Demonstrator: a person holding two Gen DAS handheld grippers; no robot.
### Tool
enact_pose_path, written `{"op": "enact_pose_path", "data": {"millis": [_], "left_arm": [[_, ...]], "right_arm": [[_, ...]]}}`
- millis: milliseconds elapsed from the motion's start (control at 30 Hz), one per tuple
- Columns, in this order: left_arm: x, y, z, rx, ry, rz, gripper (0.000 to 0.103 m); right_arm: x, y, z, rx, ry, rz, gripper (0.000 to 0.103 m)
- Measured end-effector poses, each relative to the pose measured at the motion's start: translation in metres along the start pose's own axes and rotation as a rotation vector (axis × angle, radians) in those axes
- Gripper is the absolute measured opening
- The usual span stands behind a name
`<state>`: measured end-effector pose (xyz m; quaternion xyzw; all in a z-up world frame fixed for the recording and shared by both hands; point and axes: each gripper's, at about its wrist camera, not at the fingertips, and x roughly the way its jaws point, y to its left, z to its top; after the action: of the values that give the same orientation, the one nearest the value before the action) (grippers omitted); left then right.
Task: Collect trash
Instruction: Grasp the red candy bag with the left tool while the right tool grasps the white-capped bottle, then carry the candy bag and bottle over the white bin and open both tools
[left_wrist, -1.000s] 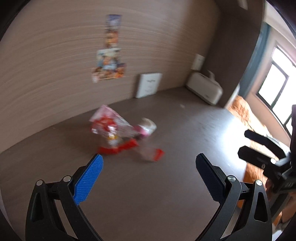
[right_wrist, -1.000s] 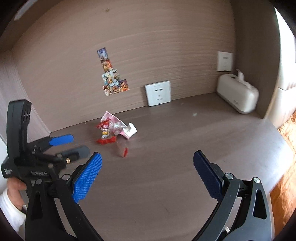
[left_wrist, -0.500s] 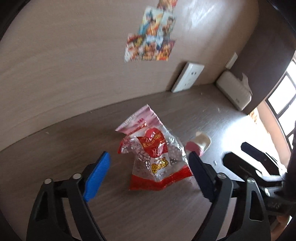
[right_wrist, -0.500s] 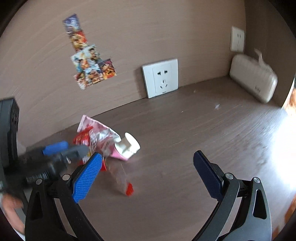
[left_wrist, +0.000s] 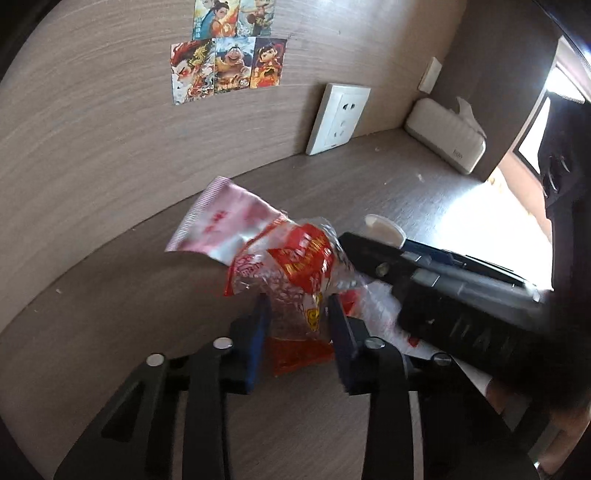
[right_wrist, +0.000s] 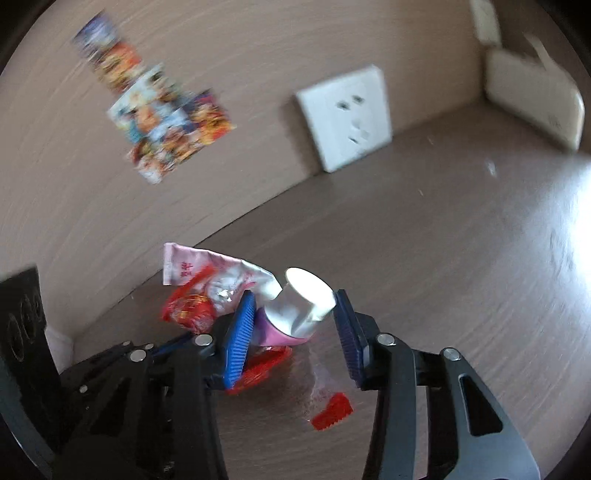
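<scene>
On the brown desk (left_wrist: 110, 332) lies a pile of trash. A clear snack wrapper with red print (left_wrist: 295, 266) sits between the blue pads of my left gripper (left_wrist: 299, 321), whose jaws are closing and touch its sides. A pink wrapper (left_wrist: 221, 221) sticks out behind it. My right gripper (right_wrist: 295, 314) comes in from the right, its jaws closing on a small white and pink cup (right_wrist: 303, 299) lying on its side, and the pads meet its rim and base. A small clear wrapper with a red edge (right_wrist: 328, 406) lies below the cup.
The wood wall behind carries a white socket (left_wrist: 340, 118) and cartoon stickers (left_wrist: 225, 66). A cream tissue box (left_wrist: 443, 136) stands in the far right corner. Bright window light falls on the desk's right side.
Both grippers came down and in toward the trash pile. The left jaws narrowed around the red-print wrapper, and the right jaws narrowed around the cup.
</scene>
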<state>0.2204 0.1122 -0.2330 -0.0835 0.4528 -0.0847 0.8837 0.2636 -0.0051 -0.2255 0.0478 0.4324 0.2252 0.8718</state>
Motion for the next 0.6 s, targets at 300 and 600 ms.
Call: {"op": "enact_pose_path", "data": {"millis": [300,600], "left_arm": [[-0.029,0.004,-0.004,-0.028,-0.039,-0.033,0.013],[-0.081,-0.031,-0.006,0.036,-0.085,-0.061,0.013]], "right_arm": [[-0.044,-0.013,0.0,0.038,-0.079,0.107,0.033],[-0.116,-0.04,0.006,0.017,-0.177,0.042,0.032]]}}
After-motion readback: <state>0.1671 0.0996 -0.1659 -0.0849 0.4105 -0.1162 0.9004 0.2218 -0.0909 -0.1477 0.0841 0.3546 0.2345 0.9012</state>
